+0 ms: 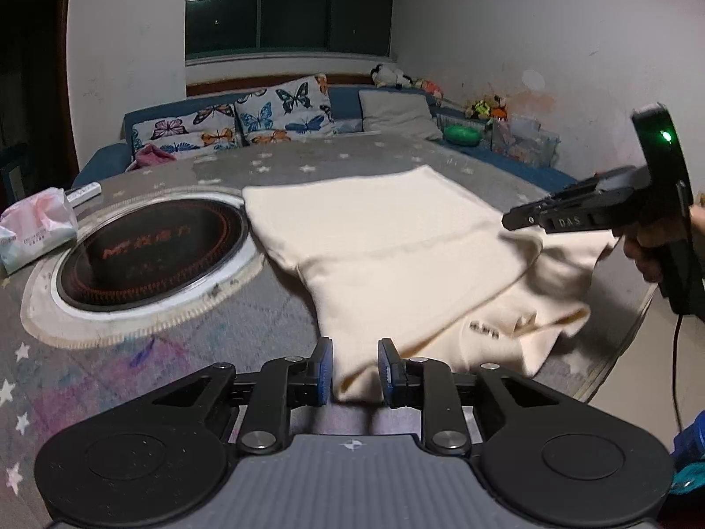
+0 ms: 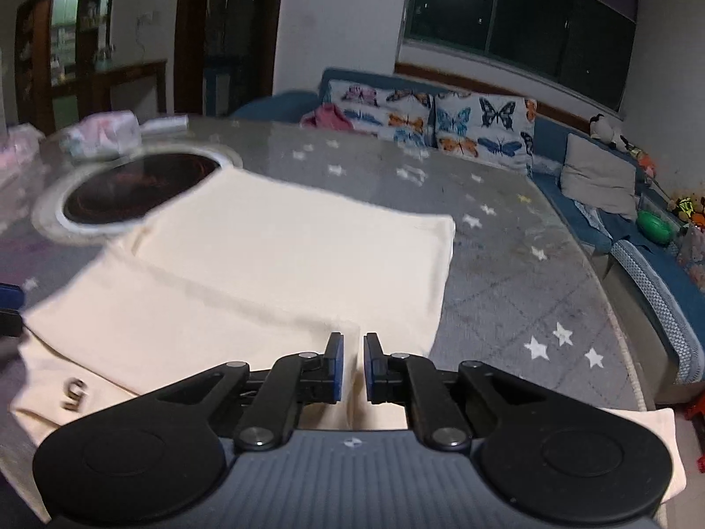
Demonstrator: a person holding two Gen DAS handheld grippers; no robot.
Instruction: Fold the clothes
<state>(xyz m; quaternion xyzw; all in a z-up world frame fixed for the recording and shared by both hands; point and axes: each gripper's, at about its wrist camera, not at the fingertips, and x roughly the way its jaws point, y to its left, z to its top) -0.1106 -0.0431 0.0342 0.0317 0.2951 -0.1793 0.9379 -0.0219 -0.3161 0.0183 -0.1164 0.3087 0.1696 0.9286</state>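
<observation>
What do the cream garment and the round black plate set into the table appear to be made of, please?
Cream garment: probably a soft matte knit or cotton; it drapes, creases and shows no shine. Round black plate: likely glossy glass or ceramic, since it reflects light and carries printed red rings.

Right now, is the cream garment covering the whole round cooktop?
No, the garment only reaches the cooktop's right rim; its dark glass shows.

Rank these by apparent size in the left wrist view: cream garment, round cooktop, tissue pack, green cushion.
1. cream garment
2. round cooktop
3. tissue pack
4. green cushion

The cushion sits much farther back on the sofa, so its last place may be partly down to distance.
</observation>
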